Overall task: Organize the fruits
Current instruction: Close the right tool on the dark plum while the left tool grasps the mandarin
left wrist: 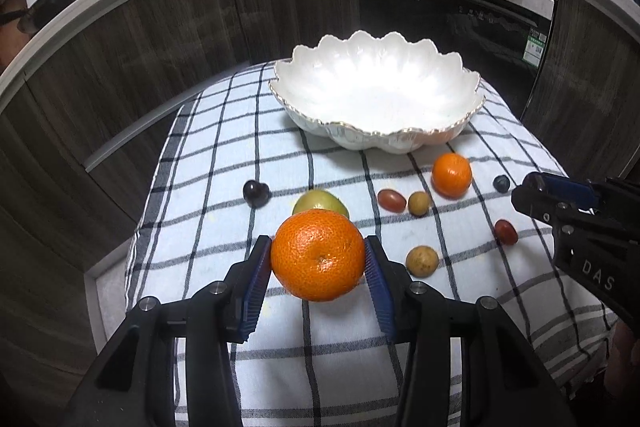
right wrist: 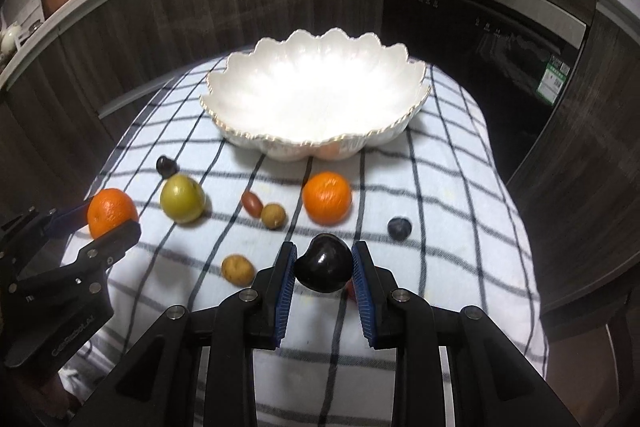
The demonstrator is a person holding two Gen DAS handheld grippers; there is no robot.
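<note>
The left gripper point(left wrist: 318, 259) points forward and steeply down toward the checked cloth point(left wrist: 224, 155), its blue pads point(left wrist: 256, 279) pressed on either side of a large orange point(left wrist: 318, 255), which it holds clear of the cloth, well short of the white scalloped bowl point(left wrist: 400, 141) that stands at the cloth's far end. The right gripper point(right wrist: 324, 267) is tilted down in the same way and grips a dark glossy plum point(right wrist: 324, 263) between its blue pads point(right wrist: 286, 279), narrowly closed, on the near side of the bowl point(right wrist: 248, 137). In the right wrist view the left gripper point(right wrist: 110, 223) shows at the left edge, side on, with its orange point(right wrist: 111, 211) between the fingers; in the left wrist view the right gripper's black body reaches in from the right edge, and whether it holds anything cannot be told from there. The bowl holds nothing that can be seen. Loose fruit lies on the cloth between the bowl and the grippers: a smaller orange point(right wrist: 327, 197) just in front of the bowl, a blueberry point(right wrist: 399, 227) nearer and to the right of that orange, a green apple point(right wrist: 183, 198) to the bowl's near left, a second dark plum point(right wrist: 167, 166) just behind the apple toward the bowl, a red grape tomato point(right wrist: 252, 205) touching a small tan round fruit point(right wrist: 273, 215) in front of the bowl's middle, and another tan fruit point(right wrist: 238, 269) nearer still, just left of the right gripper. One more red tomato point(left wrist: 506, 231) lies near the right gripper's fingers.
</note>
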